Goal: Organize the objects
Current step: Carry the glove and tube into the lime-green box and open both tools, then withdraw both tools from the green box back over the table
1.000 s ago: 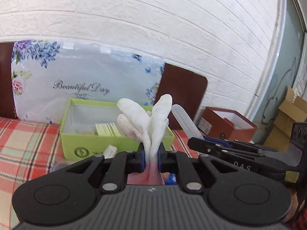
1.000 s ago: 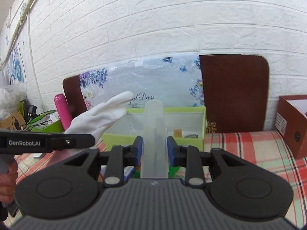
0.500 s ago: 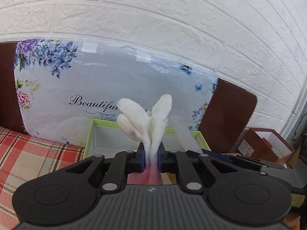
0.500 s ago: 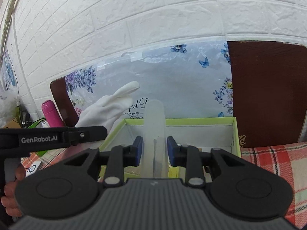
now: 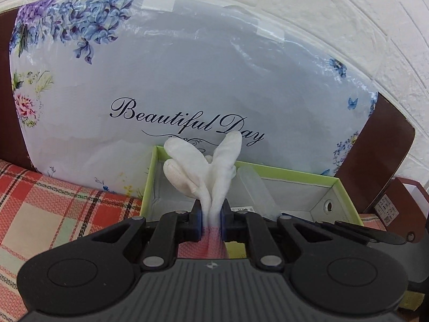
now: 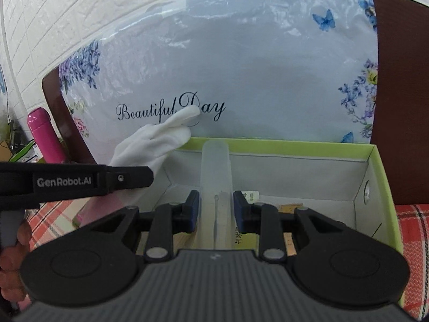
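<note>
My left hand-held gripper (image 5: 211,218) is clamped on a white glove (image 5: 206,171), whose fingers stick up over the near-left corner of the open green box (image 5: 346,187). My right hand-held gripper (image 6: 216,210) is closed around a frosted plastic tube (image 6: 216,171), held upright over the box's near edge, with a thin swab-like stick visible inside. The box sits on the plaid-covered surface (image 5: 53,209), its far edge against a floral "Beautiful Day" package (image 5: 187,80). A pink bottle (image 6: 43,131) stands at the far left.
</note>
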